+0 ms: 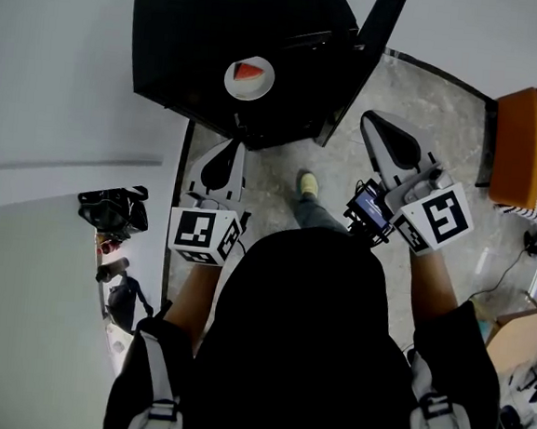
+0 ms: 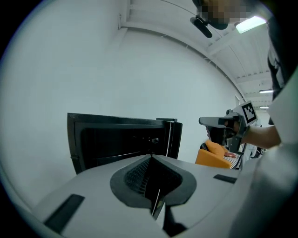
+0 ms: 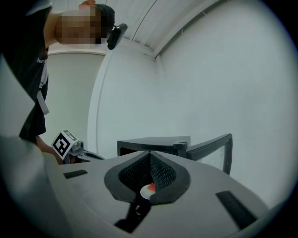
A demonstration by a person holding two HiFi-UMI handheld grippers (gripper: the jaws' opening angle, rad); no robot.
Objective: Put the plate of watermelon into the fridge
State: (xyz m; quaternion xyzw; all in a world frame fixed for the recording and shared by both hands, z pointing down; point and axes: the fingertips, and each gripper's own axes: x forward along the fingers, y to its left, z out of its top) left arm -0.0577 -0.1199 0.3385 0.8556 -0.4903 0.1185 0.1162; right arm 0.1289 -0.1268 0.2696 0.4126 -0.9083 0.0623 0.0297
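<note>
The plate of watermelon [image 1: 250,76] looks inside the fridge [image 1: 192,25], ahead of the left tongs [image 1: 234,145] and right tongs [image 1: 375,118] — both clenched, empty. The door [image 1: 376,36] needs shutting.

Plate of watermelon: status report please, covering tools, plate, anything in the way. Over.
Left tool shut, empty; right tool shut, empty. Plate of watermelon looks set inside fridge, clear of both tools. Fridge door open; nothing blocking.

Fridge [image 1: 200,35] stands ahead against the wall [image 1: 57,69], its door [image 1: 362,54] swung open at its right. Plate [image 1: 250,77] with watermelon [image 1: 253,71] lies inside the fridge. Left gripper [image 1: 232,146] is just before the fridge, right gripper [image 1: 376,122] beside the door, chair [image 1: 527,147] far right.
</note>
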